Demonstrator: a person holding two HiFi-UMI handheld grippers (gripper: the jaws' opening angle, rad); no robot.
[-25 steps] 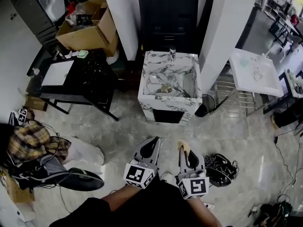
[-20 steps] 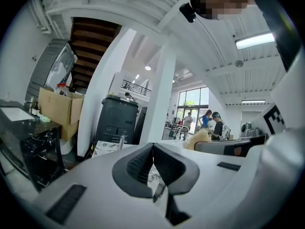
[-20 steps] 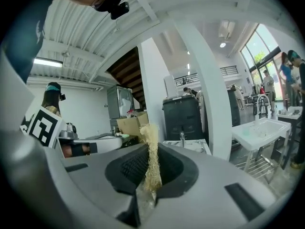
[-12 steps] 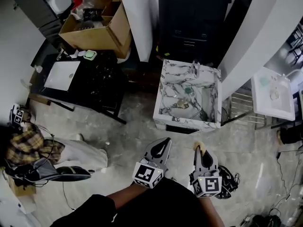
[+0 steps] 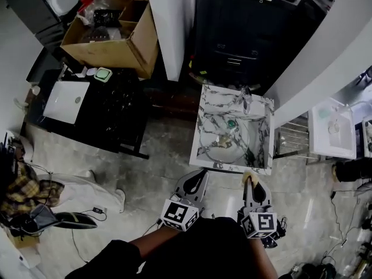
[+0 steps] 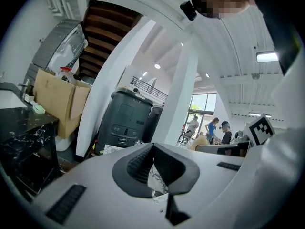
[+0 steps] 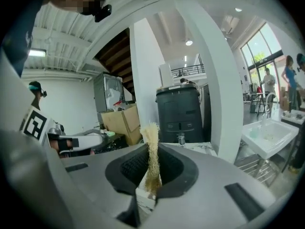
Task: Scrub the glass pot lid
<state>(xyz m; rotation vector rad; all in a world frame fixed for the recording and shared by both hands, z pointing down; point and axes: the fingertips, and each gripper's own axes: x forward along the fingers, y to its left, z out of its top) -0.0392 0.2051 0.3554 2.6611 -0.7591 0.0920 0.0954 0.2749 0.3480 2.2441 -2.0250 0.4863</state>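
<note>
Head view: marbled sink (image 5: 232,166) w/ glass pot lid (image 5: 224,144) lying inside. Left gripper (image 5: 196,178) & right gripper (image 5: 251,182) side by side, just short of sink's front rim, apart from lid. Cardboard box (image 5: 110,36) upper left.
Left gripper view: jaws pressed together, nothing btwn.
Right gripper view: jaws clenched on tan fibrous scrubber (image 7: 151,147), standing upright.

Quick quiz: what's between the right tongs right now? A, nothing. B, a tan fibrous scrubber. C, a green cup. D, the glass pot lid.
B: the right gripper view shows the right tongs closed on a tan fibrous scrubber that sticks up past their tips.
</note>
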